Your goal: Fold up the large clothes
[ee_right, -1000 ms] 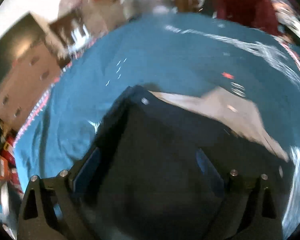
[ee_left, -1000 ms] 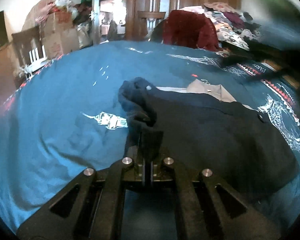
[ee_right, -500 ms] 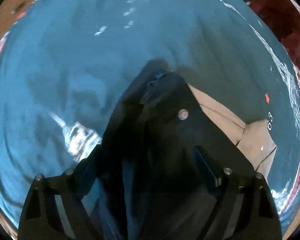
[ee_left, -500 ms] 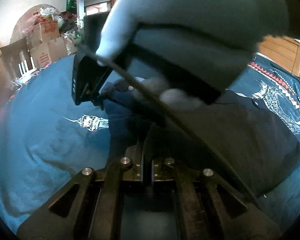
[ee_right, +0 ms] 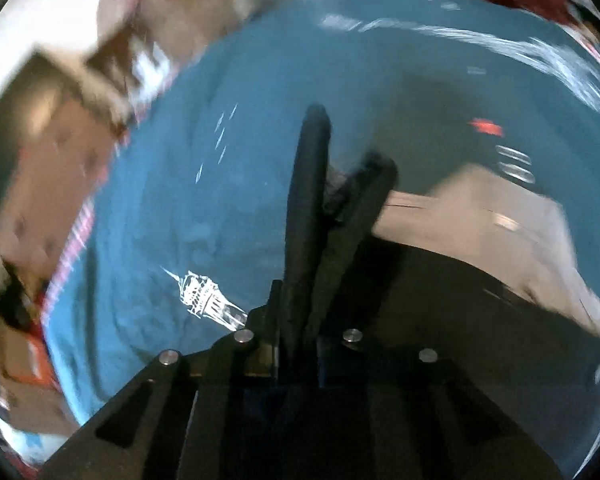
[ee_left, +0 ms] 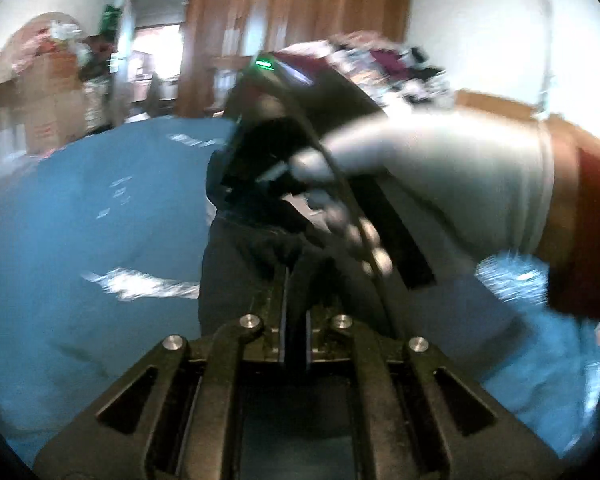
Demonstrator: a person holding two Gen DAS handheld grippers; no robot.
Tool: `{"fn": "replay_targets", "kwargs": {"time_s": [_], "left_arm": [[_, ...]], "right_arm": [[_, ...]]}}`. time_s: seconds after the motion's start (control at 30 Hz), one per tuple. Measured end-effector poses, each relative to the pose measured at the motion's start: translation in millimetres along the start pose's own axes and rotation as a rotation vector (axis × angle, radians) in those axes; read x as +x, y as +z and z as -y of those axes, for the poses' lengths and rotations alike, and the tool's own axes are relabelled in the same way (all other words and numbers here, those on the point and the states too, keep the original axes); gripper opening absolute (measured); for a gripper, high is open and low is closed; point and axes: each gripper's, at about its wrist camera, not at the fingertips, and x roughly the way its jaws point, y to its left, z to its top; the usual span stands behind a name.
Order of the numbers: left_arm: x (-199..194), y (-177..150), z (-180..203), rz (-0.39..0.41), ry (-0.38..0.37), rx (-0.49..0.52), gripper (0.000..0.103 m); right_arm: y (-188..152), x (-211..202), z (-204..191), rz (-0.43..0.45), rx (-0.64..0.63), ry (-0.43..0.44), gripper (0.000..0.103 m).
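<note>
A dark navy garment [ee_left: 236, 280] lies on a bed covered by a teal bedspread [ee_left: 80, 200] printed with white tower motifs. In the left wrist view, the left tongs [ee_left: 294, 280] are pinched together, with dark cloth bunched right at their tips, so they appear to be holding an edge of the garment. Just ahead of them and slightly to the right, a gloved hand [ee_left: 440, 184] in a pale grey glove, with a dark red sleeve behind it, holds the right tongs, which cross in front of the camera and reach down into the same fold of cloth. In the right wrist view, the right tongs [ee_right: 320, 240] are narrowed onto a raised ridge of the dark fabric, which stands up between them; a tan lining or inner panel [ee_right: 500, 232] of the garment shows to the right, spread flat on the bedspread. Both pairs of tongs meet at nearly the same spot on the near left edge of the garment, while the bulk of the cloth stretches away to the right. Judging from this, the coming fold would carry the gripped edge rightward across the garment's body. Both views are blurred by motion, so finer detail cannot be told.
</note>
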Motion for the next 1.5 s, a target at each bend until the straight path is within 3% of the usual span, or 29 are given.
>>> {"fn": "replay_targets", "kwargs": {"time_s": [0.1, 0.33, 0.5, 0.7, 0.8, 0.9, 1.07, 1.13, 1.23, 1.27, 1.37, 1.43, 1.5], "left_arm": [[9.2, 7.8, 38.1, -0.019, -0.115, 0.032, 0.005], [50.8, -7.2, 151.6, -0.121, -0.281, 0.188, 0.004], [76.7, -14.3, 200.2, -0.18, -0.341, 0.225, 0.005], [90.3, -8.4, 229.4, -0.196, -0.387, 0.252, 0.004], [99.2, -19.1, 235.2, -0.222, -0.396, 0.27, 0.007], [139.2, -47.5, 233.6, -0.376, -0.388, 0.254, 0.009], [123.8, -45.6, 232.7, -0.335, -0.369, 0.305, 0.016], [125.2, -49.2, 231.0, -0.375, -0.365, 0.312, 0.016], [87.7, -40.0, 212.7, -0.367, -0.389, 0.317, 0.021], [74.7, -38.5, 204.8, -0.355, -0.393, 0.311, 0.028], [25.5, -27.7, 173.9, -0.287, -0.392, 0.257, 0.047], [-0.6, -22.9, 142.2, -0.253, -0.338, 0.21, 0.049], [-13.9, -24.7, 117.3, -0.228, -0.264, 0.191, 0.052]], "right_arm": [[-34.4, -51.0, 62.2, 0.069, 0.088, 0.002, 0.01], [-109.1, -101.2, 199.7, 0.137, 0.3, 0.081, 0.01], [-139.4, -118.5, 257.3, 0.163, 0.352, 0.116, 0.01], [-161.2, -141.2, 301.3, 0.186, 0.396, 0.146, 0.01], [-176.1, -119.7, 331.3, 0.119, 0.444, 0.112, 0.01], [-187.0, -100.2, 353.7, 0.098, 0.503, 0.159, 0.01], [-188.4, -95.4, 361.9, 0.092, 0.486, 0.198, 0.009], [-195.4, -96.9, 371.1, 0.089, 0.523, 0.235, 0.01], [-210.5, -116.5, 358.3, 0.056, 0.543, 0.263, 0.034], [-219.1, -124.7, 354.5, 0.053, 0.531, 0.267, 0.041], [-249.8, -146.0, 341.2, 0.048, 0.543, 0.279, 0.042], [-269.0, -159.6, 333.8, 0.068, 0.552, 0.278, 0.045], [-289.7, -170.8, 320.6, 0.088, 0.55, 0.28, 0.055]]}}
